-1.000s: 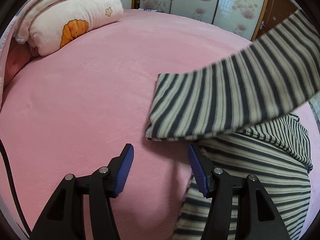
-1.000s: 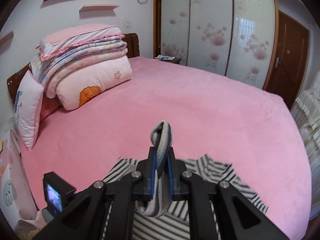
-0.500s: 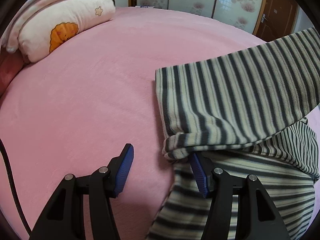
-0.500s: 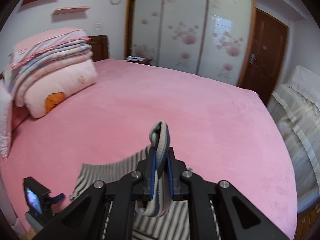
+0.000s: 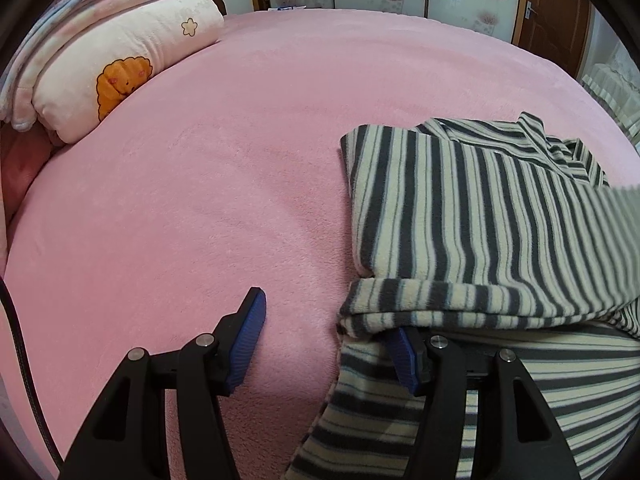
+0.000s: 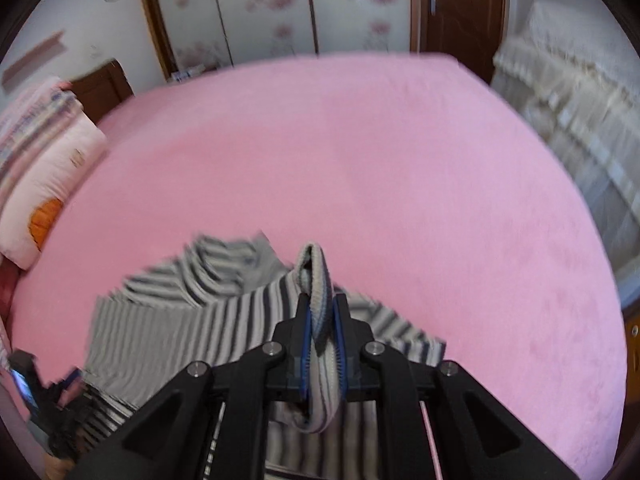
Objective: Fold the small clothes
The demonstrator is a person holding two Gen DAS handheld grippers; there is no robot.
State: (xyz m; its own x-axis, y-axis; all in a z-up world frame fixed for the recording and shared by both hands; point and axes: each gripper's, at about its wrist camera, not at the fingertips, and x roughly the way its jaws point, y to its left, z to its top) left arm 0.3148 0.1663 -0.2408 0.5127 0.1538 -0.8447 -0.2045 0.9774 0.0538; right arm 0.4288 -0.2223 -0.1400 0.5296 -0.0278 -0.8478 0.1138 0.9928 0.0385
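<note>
Your pink bed [image 5: 248, 152] carried the striped shirt [image 5: 472, 216] at its near right side, one part already folded over the body, its cuffed end lying near the left tongs [image 5: 328, 336]. Those tongs stood released, one finger under the folded edge, the other over bare bed. Your right tongs [image 6: 320, 332] were clenched on a bunched strip of the shirt, held above it. By my reckoning the fold was about half done: that part needed laying down, and further folds remained. The stacked bedding [image 5: 120, 52] sat far left, blocking nothing.
</note>
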